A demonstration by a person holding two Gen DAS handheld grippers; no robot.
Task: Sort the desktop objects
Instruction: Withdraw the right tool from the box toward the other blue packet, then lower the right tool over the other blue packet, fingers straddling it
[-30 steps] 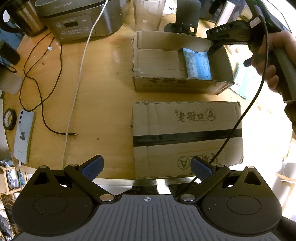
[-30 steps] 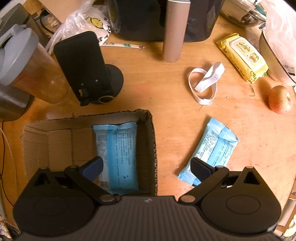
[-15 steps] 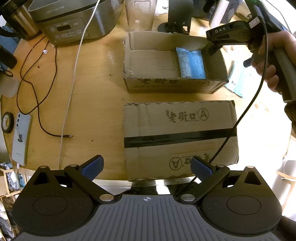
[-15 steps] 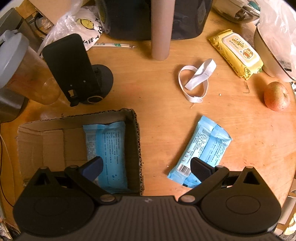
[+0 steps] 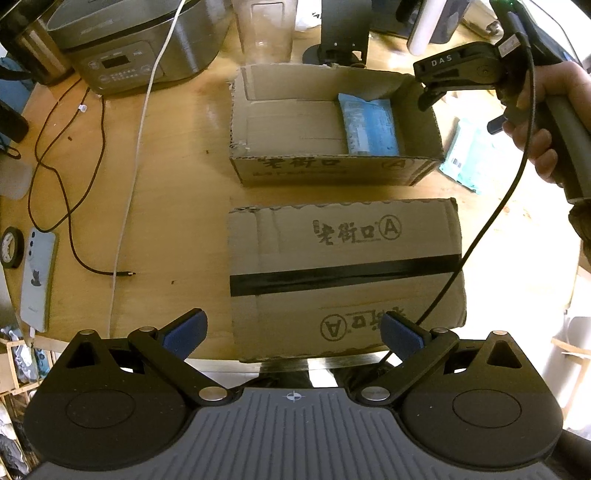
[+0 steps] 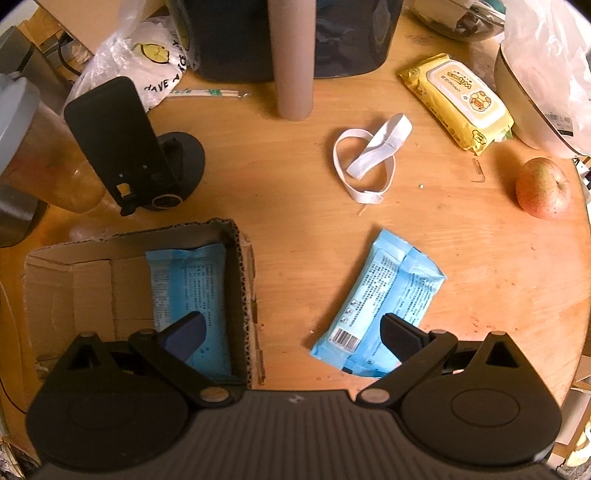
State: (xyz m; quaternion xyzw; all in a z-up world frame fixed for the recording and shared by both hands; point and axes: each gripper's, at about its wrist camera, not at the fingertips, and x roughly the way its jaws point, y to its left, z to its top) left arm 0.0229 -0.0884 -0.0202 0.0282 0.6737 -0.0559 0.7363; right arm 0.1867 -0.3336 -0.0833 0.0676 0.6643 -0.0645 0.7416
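Observation:
An open cardboard box (image 5: 332, 170) (image 6: 74, 273) holds one blue wipes pack (image 5: 369, 125) (image 6: 188, 280) at its right end. A second blue wipes pack (image 6: 380, 302) (image 5: 469, 158) lies on the wooden table right of the box. My right gripper (image 6: 291, 332) is open and empty, above the box's right wall, its right finger over the loose pack's near end. It also shows in the left wrist view (image 5: 428, 96). My left gripper (image 5: 293, 334) is open and empty, at the near edge of a closed taped cardboard box (image 5: 343, 273).
Right wrist view: white elastic band (image 6: 369, 158), yellow wipes pack (image 6: 458, 99), apple (image 6: 541, 188), phone stand (image 6: 129, 147), cardboard tube (image 6: 293, 59), plastic bag (image 6: 147, 62). Left wrist view: rice cooker (image 5: 129, 44), cables (image 5: 74, 177), phone (image 5: 37, 277), clear cup (image 5: 266, 29).
My right gripper has moved right, off the box interior toward the loose blue pack. My left gripper has shifted slightly, so the boxes sit further left in its view. Both stay open.

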